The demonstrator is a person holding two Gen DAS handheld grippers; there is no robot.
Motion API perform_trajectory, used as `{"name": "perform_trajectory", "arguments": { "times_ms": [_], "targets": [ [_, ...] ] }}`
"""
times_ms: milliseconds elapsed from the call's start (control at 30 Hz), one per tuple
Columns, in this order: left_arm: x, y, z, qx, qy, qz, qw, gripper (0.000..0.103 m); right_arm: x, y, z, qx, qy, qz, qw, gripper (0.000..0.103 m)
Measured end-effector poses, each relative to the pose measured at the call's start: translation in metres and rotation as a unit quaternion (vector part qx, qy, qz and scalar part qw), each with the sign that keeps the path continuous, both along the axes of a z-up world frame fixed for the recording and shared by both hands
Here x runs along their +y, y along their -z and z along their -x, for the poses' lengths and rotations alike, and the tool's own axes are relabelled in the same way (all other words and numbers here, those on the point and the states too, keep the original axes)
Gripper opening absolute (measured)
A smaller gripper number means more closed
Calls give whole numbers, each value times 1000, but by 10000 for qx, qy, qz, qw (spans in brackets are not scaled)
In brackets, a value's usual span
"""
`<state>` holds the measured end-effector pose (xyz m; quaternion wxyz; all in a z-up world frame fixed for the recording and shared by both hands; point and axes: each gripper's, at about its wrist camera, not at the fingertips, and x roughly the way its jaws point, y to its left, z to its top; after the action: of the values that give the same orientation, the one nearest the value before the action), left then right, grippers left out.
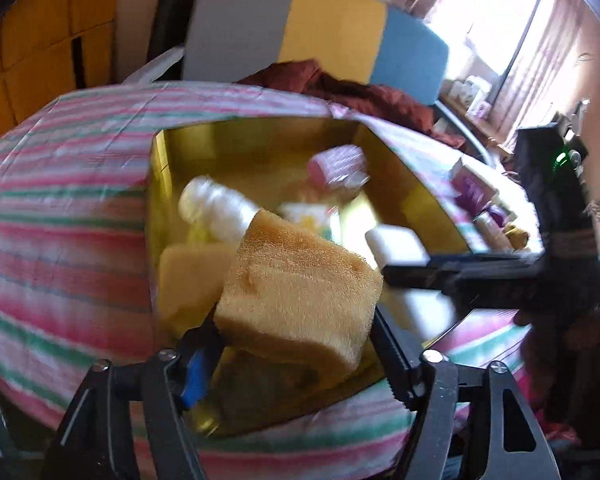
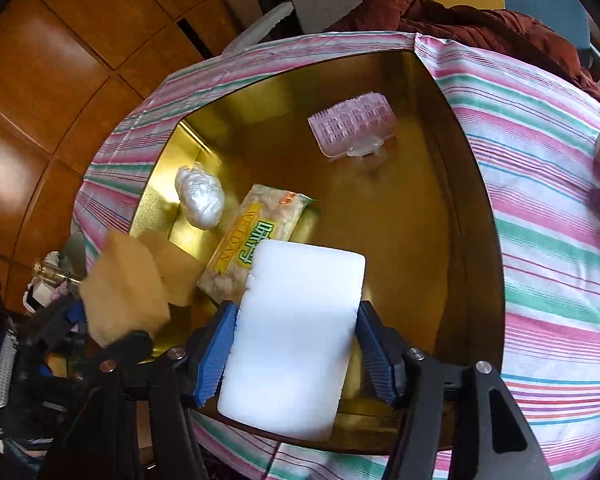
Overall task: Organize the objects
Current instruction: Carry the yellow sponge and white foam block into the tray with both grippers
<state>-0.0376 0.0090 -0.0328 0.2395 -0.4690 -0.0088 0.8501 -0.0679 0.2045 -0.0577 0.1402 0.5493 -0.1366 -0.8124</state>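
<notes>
Nearest the right wrist camera, the right gripper (image 2: 296, 344) is clenched on a white foam block (image 2: 296, 332), its blue-padded fingers (image 2: 216, 356) pressing the block's long sides so it hangs flat above the near rim of the gold box (image 2: 472, 208). That pose suits lowering it into the open floor space on the box's right half.

Beside it, the left gripper (image 1: 300, 344) grasps a tan sponge (image 1: 300, 292) by its lower end, tilted and raised over the box's near left corner. The left view is smeared with motion, so the exact grip depth is hard to judge.

Just beyond, a second tan sponge (image 2: 176, 272) already lies inside the box against its left wall; the held one probably belongs next to it, like with like.

Further in lie a yellow-labelled snack packet (image 2: 256, 240), a wrapped white bundle (image 2: 200, 196), and, toward the far wall, a pink hair roller (image 2: 352, 124).

The box sits on a striped cloth (image 2: 540, 240) covering the tabletop. Behind it lies a dark red garment (image 2: 480, 24), with a grey, yellow and blue chair back (image 1: 312, 28) farthest off.
</notes>
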Motion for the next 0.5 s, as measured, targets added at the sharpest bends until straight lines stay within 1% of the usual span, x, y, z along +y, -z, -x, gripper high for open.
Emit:
{"name": "perform_trajectory", "arguments": {
  "times_ms": [67,133,167,200,233,267,333,433,500],
  "targets": [
    [-14,4,-3,-92,-160,-76,9998,82,1,-3,-3,48,40,83,9999,62],
    [-23,3,-7,-94,-155,-252,9995,84,4,-5,-5,93,72,157,9998,62],
    [-23,2,-8,-85,-119,-281,9995,87,5,-5,-5,100,85,200,9997,62],
    [-22,0,-10,-76,-75,-267,9996,93,4,-4,-4,75,59,229,9997,62],
    [-18,-1,-11,-35,-34,-200,9998,94,2,-1,-3,42,22,221,9997,62],
    [-15,-4,-13,84,-54,-76,9999,95,-2,3,-2,-23,-30,165,9999,62],
    [-14,-11,-14,187,-83,-63,9998,95,-3,3,-4,-26,-70,188,9998,62],
    [-24,-19,-9,194,-337,-413,9984,95,-2,0,-6,39,-130,338,9993,62],
    [-28,-24,-6,234,-486,-585,9968,95,0,-6,-10,160,-172,414,9989,62]
  ]
}}
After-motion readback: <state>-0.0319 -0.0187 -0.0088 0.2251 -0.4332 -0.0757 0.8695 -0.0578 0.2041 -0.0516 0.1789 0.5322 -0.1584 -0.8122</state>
